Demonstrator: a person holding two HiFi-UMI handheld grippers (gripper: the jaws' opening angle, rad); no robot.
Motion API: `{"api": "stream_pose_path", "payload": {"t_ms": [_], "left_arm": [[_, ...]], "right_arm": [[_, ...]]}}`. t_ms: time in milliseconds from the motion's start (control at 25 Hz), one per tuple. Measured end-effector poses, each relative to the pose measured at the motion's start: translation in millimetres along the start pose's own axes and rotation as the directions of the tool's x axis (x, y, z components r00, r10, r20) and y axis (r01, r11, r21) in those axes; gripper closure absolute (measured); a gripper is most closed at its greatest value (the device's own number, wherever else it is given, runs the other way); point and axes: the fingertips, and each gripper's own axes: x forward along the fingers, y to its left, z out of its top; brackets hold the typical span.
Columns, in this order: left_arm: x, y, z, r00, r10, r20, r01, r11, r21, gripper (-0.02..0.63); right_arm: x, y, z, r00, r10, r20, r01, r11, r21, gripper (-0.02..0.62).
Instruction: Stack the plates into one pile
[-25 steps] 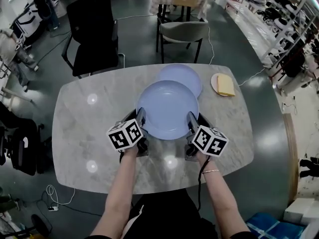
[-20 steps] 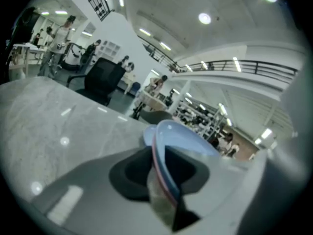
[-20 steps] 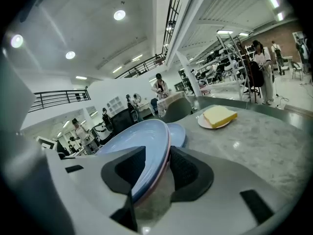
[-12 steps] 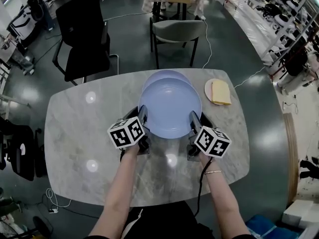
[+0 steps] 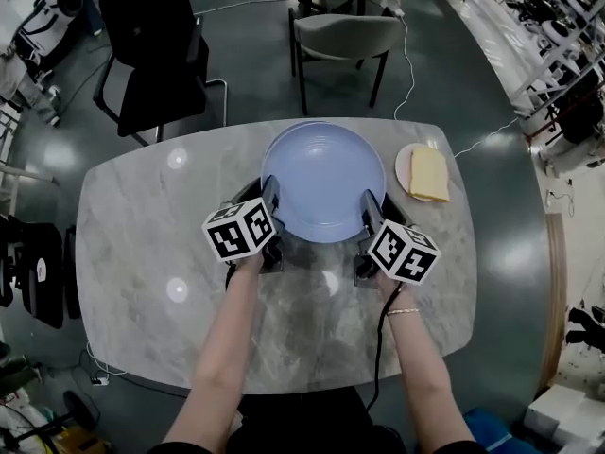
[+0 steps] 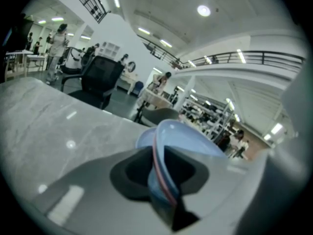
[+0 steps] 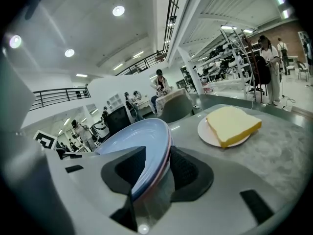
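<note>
The left gripper [image 5: 268, 211], jaws closing, and the right gripper [image 5: 369, 218], clamped firm, gripped a blue plate [image 5: 321, 173] by its near rim at the table [image 5: 142, 244].

Bright ceiling lamps [image 7: 118, 10], glare spots on marble table [image 5: 142, 253], fisheye-warped edges.

A pale grey marble table [image 5: 142, 253] with rounded corners. At its far edge, in the middle, is a blue plate [image 5: 321, 173] (whether it rests flat cannot be told). Near it to the right, not touching, a small white plate [image 5: 404, 165] carries a yellow slice [image 5: 428, 173].
</note>
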Motion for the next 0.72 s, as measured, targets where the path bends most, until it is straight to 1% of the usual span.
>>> {"api": "stream_pose_path", "payload": {"t_ms": [200,520,720], "left_arm": [[12.4,9.4,-1.8,1.000,0.020,-0.015,-0.020,1.000,-0.004,0.528],[30.9,22.5,-3.2,0.998,0.058,-0.030,-0.058,0.998,0.016,0.526],[37.1,29.0,-5.3,0.997,0.069,-0.041,-0.068,0.997,0.025,0.526]], "right_arm": [[17.4,-1.6,0.2,1.000,0.003,-0.011,-0.003,1.000,-0.012,0.459],[43.8,-4.1,-1.8,1.000,-0.004,-0.023,0.003,0.999,-0.033,0.454],[54.3,-5.5,-6.2,0.999,-0.007,-0.049,0.005,0.999,-0.053,0.454]]}}
